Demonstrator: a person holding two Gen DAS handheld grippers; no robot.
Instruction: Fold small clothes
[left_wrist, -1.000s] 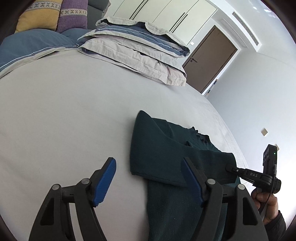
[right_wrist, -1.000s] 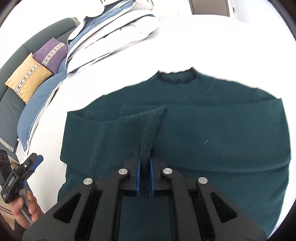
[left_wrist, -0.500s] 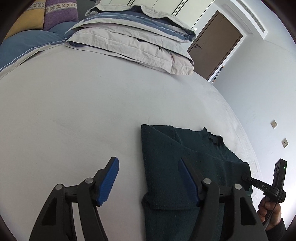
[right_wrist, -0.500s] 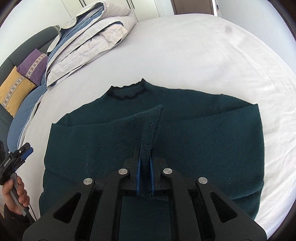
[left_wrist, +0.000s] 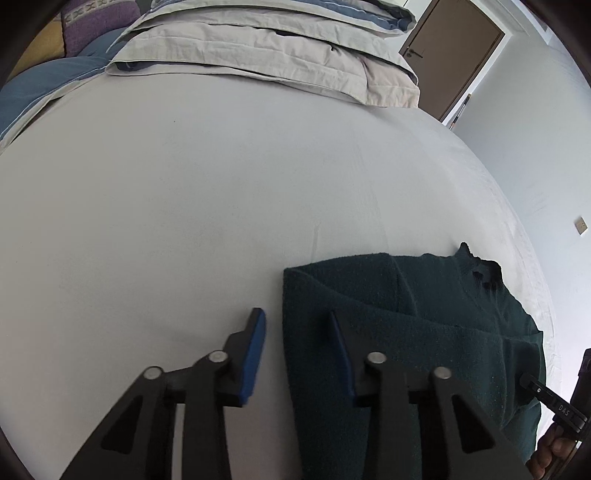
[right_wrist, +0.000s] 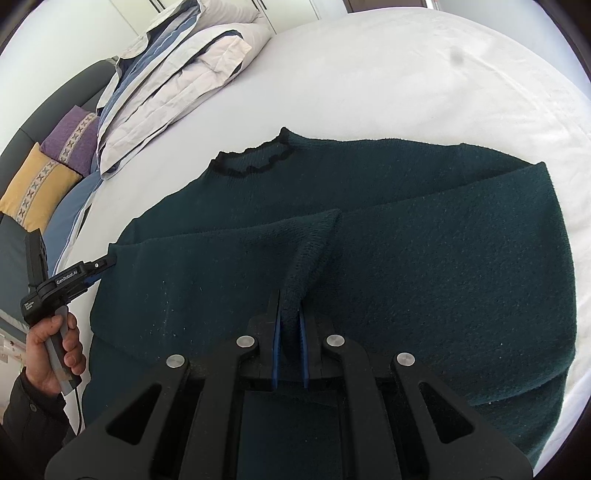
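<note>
Right wrist view: right gripper (right_wrist: 290, 314) angled down, jaws pinching sweater (right_wrist: 443, 258) sleeve.

Fuzzy knit sweater (right_wrist: 424, 258), smooth matt bedsheet (left_wrist: 184, 203)

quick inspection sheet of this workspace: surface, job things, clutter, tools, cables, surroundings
surface: white bed sheet, mostly smooth.
job's things: dark green sweater lying flat, both sleeves folded across the front.
clutter: folded duvet, purple cushion and yellow cushion at the head of the bed.
tools: right tool shut on a sleeve cuff; left tool has just been closing, its jaws astride the sweater's side edge, not yet pinching it.
cables: one thin black cable below the left hand.
surroundings: brown door, pale walls.
</note>
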